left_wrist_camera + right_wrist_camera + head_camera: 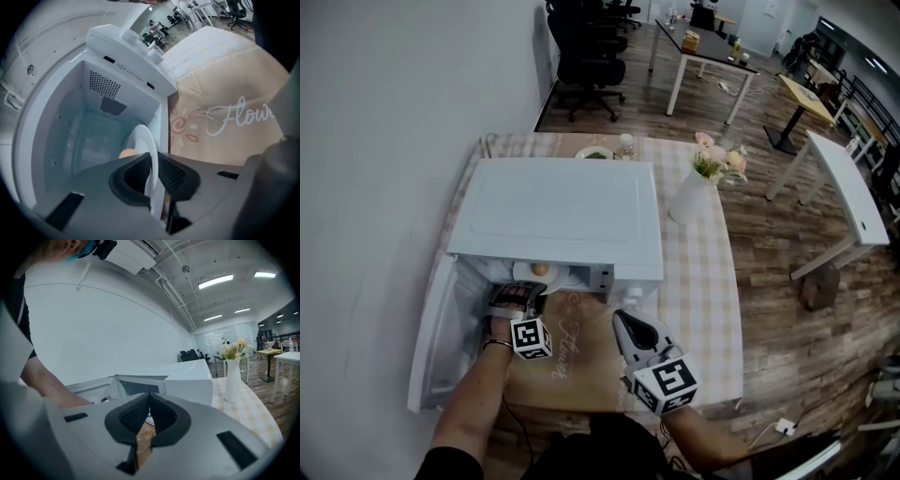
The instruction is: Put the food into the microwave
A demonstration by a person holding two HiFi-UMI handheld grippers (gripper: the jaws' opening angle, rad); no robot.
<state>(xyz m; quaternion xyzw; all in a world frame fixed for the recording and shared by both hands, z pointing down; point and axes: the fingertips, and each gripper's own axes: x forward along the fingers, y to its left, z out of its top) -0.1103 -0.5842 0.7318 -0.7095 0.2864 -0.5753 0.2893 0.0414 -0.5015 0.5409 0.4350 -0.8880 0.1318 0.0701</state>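
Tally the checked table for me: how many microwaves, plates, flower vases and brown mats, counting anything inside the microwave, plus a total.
Microwave: 1
Plates: 2, the plate inside it and the plate behind it
Flower vase: 1
Brown mat: 1
Total: 5

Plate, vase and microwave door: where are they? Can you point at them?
plate (143, 140): left gripper view, on its white face.
vase (691, 199): head view, on its white body.
microwave door (441, 328): head view, on the open door's inner side.
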